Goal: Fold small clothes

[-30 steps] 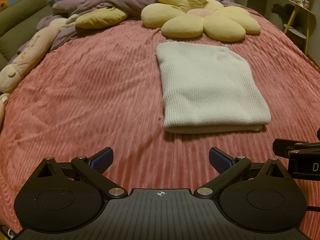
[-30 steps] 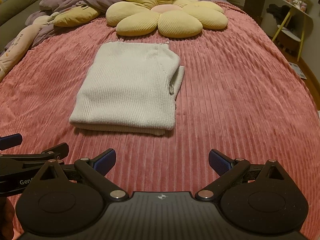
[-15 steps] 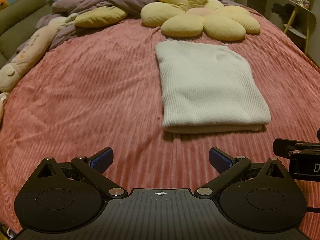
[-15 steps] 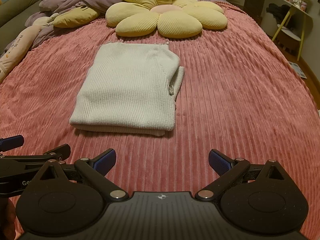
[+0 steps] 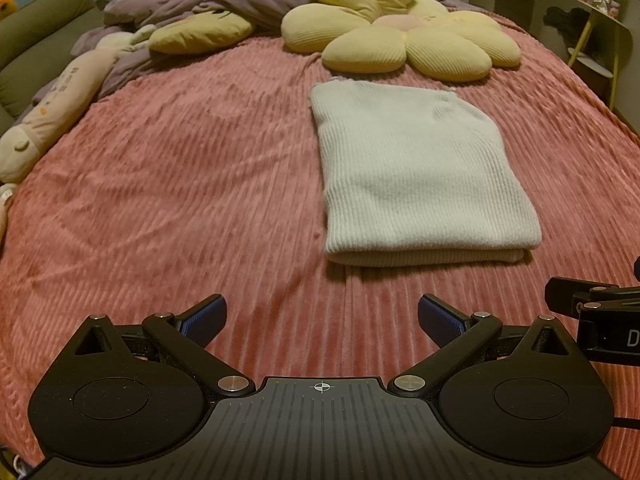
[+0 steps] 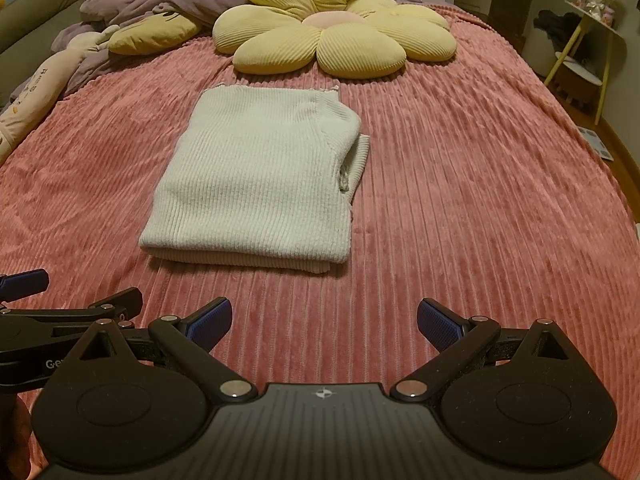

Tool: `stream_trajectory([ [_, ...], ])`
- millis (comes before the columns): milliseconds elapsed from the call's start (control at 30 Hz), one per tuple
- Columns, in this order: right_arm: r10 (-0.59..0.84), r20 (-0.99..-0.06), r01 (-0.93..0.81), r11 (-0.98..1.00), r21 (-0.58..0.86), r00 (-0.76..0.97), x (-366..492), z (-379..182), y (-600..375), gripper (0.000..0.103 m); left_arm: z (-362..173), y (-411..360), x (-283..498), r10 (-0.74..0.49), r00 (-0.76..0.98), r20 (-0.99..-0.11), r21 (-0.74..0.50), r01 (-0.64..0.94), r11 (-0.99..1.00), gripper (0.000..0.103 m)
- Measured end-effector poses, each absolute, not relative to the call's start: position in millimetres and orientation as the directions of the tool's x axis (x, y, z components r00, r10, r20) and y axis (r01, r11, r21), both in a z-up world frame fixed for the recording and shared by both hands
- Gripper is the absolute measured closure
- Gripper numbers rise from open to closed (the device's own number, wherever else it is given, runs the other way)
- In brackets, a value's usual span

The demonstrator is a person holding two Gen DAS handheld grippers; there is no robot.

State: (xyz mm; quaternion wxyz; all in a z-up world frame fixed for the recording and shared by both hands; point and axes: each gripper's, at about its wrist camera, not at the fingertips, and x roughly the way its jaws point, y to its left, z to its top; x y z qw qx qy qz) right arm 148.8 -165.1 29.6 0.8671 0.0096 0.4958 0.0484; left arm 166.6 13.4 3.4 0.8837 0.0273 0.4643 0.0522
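Observation:
A white ribbed knit garment (image 5: pixel 420 172) (image 6: pixel 260 184) lies folded into a rectangle on the pink corduroy bedspread (image 5: pixel 180 184) (image 6: pixel 460 200), its thick folded edge toward me. My left gripper (image 5: pixel 320 318) hovers open above the spread, short of the garment and to its left, holding nothing. My right gripper (image 6: pixel 324 318) is also open and empty, short of the garment's near edge. Each gripper's body shows at the edge of the other's view.
A yellow flower-shaped cushion (image 5: pixel 400 36) (image 6: pixel 332 32) lies just beyond the garment. A purple duvet (image 5: pixel 208 4), a yellow pillow (image 5: pixel 200 34) and a long plush toy (image 5: pixel 56 112) crowd the far left. A yellow side table (image 6: pixel 588 48) stands off the bed's right.
Both views have shifted only slightly; the garment lies unchanged and both grippers stay open.

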Motion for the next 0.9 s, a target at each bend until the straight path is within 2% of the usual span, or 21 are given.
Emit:
stream_trajectory([
  [900,0.091,-0.853,-0.078,0.995,0.059,0.515,146.8,31.0,-165.1,0.004,3.2,14.4,167.5,0.117,0.56,-0.82,0.095,-0.068,0.993,0.0],
])
